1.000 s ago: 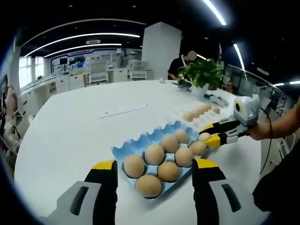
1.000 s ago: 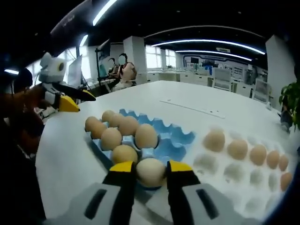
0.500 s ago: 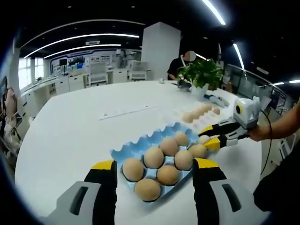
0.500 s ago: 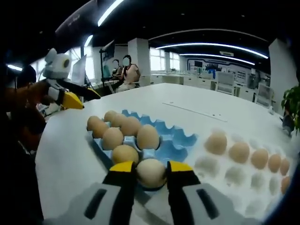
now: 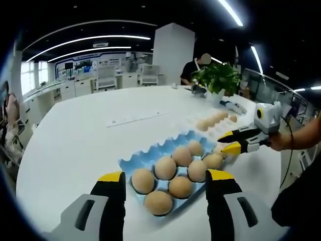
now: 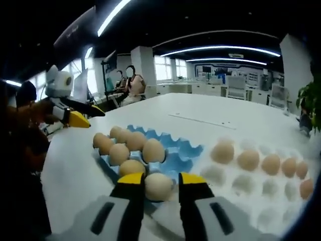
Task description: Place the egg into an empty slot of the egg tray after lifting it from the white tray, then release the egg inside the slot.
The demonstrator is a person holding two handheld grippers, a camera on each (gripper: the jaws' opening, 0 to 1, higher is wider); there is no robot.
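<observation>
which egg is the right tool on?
The egg between the right tool jaws, at the blue egg tray corner nearest the white tray. The others sit untouched.

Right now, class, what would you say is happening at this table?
A person holds a two-jaw gripper in each hand. The right gripper is shut on an egg at the near edge of the blue egg tray, which already holds several eggs. More eggs sit in the white tray beside it. The left gripper hovers open at the blue tray's other end, holding nothing.

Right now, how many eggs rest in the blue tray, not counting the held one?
8 eggs: four in the row nearer the left gripper, four in the row behind. None seems hidden.
</observation>
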